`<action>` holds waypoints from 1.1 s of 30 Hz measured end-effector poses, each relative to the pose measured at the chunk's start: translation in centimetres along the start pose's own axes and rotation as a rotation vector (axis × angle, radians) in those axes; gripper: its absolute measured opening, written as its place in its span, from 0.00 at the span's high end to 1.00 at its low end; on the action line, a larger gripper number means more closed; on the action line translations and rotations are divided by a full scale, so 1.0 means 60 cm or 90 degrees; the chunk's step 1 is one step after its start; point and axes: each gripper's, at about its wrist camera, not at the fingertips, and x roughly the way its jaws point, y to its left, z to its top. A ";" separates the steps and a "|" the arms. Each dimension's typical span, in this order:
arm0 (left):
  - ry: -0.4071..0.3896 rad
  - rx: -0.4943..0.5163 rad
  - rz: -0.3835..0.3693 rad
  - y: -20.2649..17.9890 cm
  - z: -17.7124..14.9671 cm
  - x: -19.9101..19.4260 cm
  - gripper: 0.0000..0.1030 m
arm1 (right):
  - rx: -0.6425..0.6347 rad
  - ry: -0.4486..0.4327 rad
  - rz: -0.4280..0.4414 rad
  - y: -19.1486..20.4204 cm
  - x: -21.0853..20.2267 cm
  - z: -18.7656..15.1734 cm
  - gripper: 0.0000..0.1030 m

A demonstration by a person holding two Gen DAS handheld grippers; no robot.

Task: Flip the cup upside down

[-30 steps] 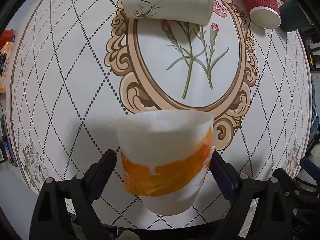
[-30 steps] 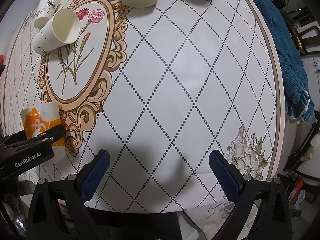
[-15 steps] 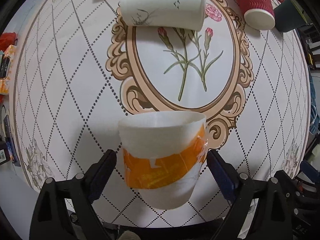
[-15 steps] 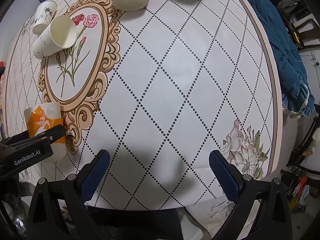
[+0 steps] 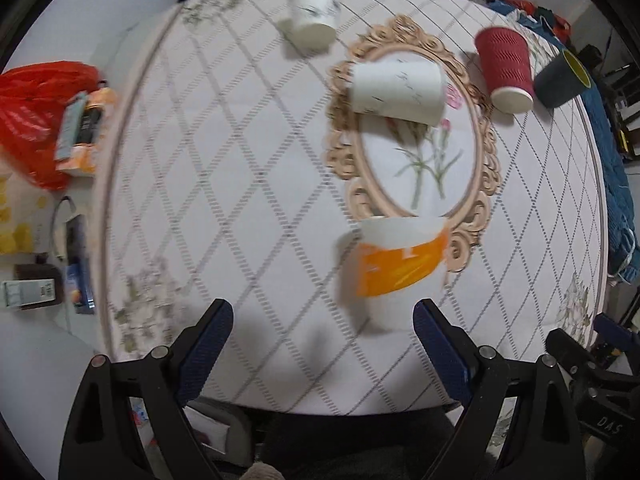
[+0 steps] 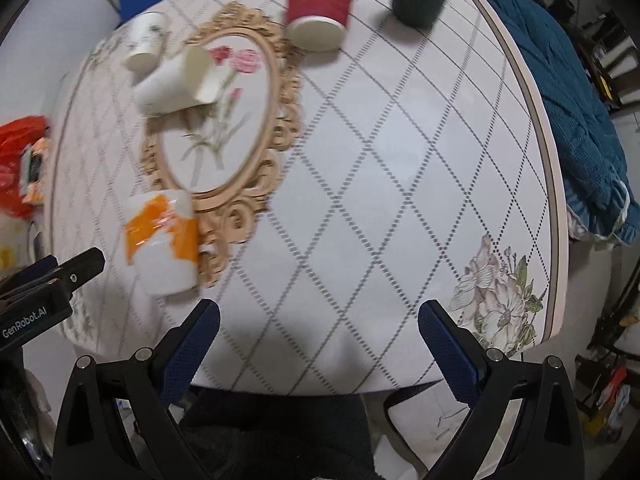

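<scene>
Both the left hand-held gripper (image 5: 322,326) and right hand-held gripper (image 6: 319,322) gape wide, empty.

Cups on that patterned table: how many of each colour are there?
White paper cups: 2, one standing, one on its side
White and orange cup: 1
Red ribbed cup: 1
Dark teal cup: 1
Total: 5 cups
</scene>
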 end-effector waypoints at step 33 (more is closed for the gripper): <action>0.003 -0.164 0.022 0.186 -0.023 0.079 0.10 | -0.860 -0.133 -0.298 0.348 -0.018 -0.043 0.02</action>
